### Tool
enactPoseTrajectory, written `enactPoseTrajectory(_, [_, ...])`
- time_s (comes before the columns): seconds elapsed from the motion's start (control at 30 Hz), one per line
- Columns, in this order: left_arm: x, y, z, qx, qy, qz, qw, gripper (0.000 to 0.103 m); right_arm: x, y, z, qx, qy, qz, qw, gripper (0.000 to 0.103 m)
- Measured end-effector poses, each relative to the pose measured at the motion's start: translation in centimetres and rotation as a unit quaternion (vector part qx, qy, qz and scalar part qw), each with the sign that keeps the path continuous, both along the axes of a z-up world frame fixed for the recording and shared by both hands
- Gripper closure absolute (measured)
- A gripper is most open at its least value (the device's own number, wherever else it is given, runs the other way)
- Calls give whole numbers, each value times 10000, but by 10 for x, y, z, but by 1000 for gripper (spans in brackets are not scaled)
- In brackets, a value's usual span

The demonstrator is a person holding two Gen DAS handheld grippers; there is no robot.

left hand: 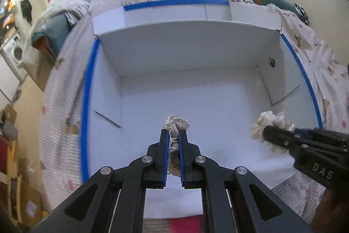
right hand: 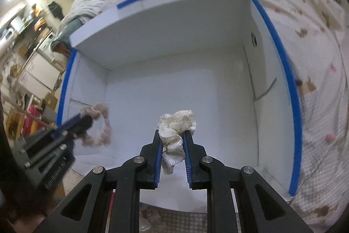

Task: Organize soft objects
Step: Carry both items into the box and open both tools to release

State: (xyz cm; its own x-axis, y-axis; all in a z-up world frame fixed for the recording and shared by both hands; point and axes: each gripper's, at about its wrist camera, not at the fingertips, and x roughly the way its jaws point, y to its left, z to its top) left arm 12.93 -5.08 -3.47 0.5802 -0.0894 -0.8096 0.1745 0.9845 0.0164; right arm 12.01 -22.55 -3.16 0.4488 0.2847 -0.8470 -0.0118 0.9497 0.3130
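**Tongs pinching scrunchies over box**

Left tongs pinch a beige lace scrunchie above the white box interior. Right tongs pinch a cream scrunchie over the same box, which rests on the bed.

We hold our left gripper forward and angled down, its blue-padded jaws pinched nearly together on a beige scrunchie; our right gripper reaches alongside at the same tilt, jaws clamped somewhat wider on a cream scrunchie; both hang in the air.
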Motion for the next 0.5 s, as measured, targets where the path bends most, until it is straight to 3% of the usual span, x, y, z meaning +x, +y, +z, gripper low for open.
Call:
enactPoseTrajectory(0.1, [1, -2, -3, 81, -112, 8, 9999, 95, 5, 1, -5, -144, 43, 18, 9999, 83])
enactPoseTrajectory(0.23, [7, -2, -10, 70, 70, 12, 10000, 95, 10, 13, -10, -621, -27, 253, 9977, 83])
enactPoseTrajectory(0.5, [13, 7, -23, 97, 305, 215, 9993, 95, 20, 19, -26, -501, 274, 265, 9980, 83])
